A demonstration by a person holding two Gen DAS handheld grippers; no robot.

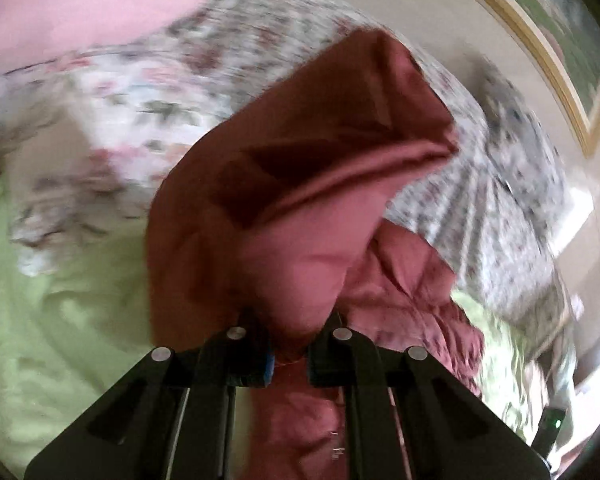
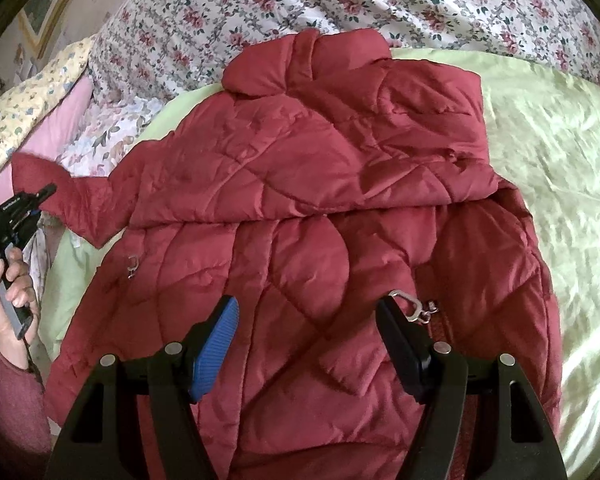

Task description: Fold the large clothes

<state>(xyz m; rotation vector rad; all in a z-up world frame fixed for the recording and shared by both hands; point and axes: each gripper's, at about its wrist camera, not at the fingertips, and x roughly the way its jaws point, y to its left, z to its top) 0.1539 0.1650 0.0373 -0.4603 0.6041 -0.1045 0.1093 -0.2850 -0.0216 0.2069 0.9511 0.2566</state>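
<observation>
Floral bedspread (image 2: pixel 260 4) beyond green sheet (image 2: pixel 548 168); pink pillow (image 1: pixel 72 12); framed picture (image 1: pixel 560 40) on wall.

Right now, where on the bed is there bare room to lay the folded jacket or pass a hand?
Free: the green sheet right of the red jacket, below the floral bedding. A narrow green strip lies beside the jacket's left edge. Crowded: the left side, with sleeve, left gripper and pillows.

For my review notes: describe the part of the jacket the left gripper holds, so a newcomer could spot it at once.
On the green sheet lies a red quilted jacket. Its sleeve stretches out to the picture's left, its cuff shut in the left gripper. Unlike the rest of the jacket, it is lifted off the bed.
</observation>
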